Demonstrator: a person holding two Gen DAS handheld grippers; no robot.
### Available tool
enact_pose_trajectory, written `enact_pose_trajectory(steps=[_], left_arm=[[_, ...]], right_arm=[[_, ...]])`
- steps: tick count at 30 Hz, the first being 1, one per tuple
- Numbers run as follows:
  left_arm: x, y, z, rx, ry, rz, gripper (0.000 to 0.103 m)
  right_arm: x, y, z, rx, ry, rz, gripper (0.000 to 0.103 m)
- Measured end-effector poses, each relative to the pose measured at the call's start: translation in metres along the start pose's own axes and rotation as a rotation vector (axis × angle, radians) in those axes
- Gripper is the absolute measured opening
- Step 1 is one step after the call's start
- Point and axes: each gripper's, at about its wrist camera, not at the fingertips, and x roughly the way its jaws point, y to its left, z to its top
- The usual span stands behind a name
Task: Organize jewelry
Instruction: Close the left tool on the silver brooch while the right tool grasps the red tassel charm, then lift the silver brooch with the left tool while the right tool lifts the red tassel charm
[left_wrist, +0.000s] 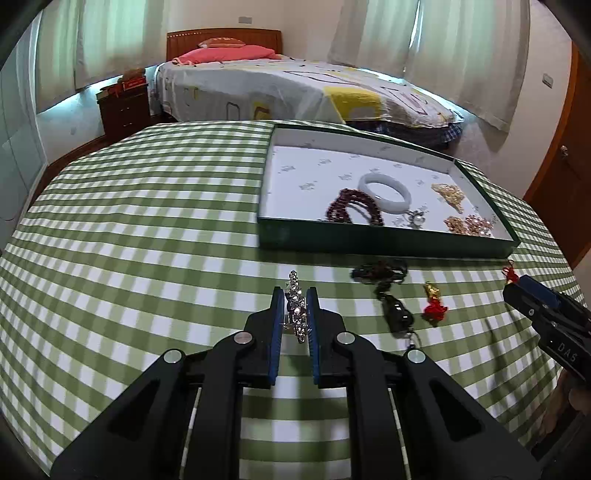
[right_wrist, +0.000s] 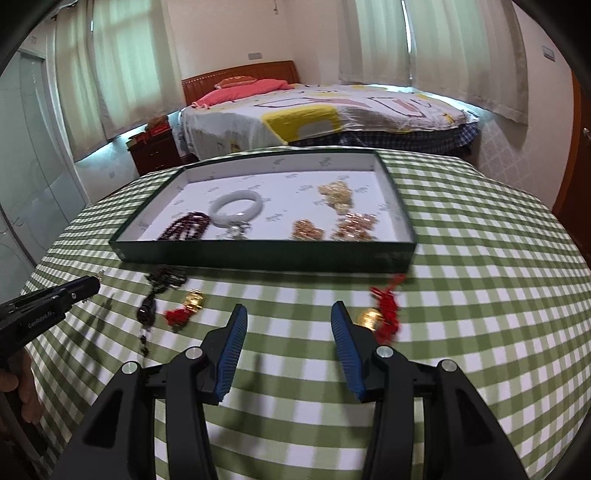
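Note:
My left gripper (left_wrist: 295, 295) is shut on a sparkling rhinestone piece (left_wrist: 296, 306), just above the checked cloth. A green tray (left_wrist: 388, 242) with a white floor holds a white bangle (left_wrist: 384, 190), dark red beads (left_wrist: 351, 210), a pearl piece (left_wrist: 415, 218) and gold chains (left_wrist: 467, 223). In front of the tray lie a dark beaded necklace with pendant (left_wrist: 388, 291) and a gold charm with red tassel (left_wrist: 434, 301). My right gripper (right_wrist: 288, 314) is open and empty above the cloth, with a second gold and red charm (right_wrist: 380, 314) just right of its right finger.
The table has a green and white checked cloth (left_wrist: 147, 221). A bed (left_wrist: 295, 88) stands behind it, with a dark nightstand (left_wrist: 123, 107) at the left and curtained windows around. The right gripper also shows at the right edge of the left wrist view (left_wrist: 546, 314).

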Motion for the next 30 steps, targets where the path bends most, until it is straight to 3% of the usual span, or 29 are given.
enact_pose_trajectory(steps=[13,20,30], left_arm=[[-0.010,0.043,-0.004,-0.067,-0.005,0.074,0.013],[-0.009,0.045,-0.003,-0.074,-0.002,0.069,0.013],[-0.009,0.036,-0.004,-0.055,-0.005,0.061,0.013]], right_arm=[[0.034,0.070,0.004,-0.092,0.079,0.101,0.047],[0.045,0.069,0.002,-0.085,0.142,0.107,0.024],[0.036,0.062,-0.004,-0.097,0.140,0.116,0.015]])
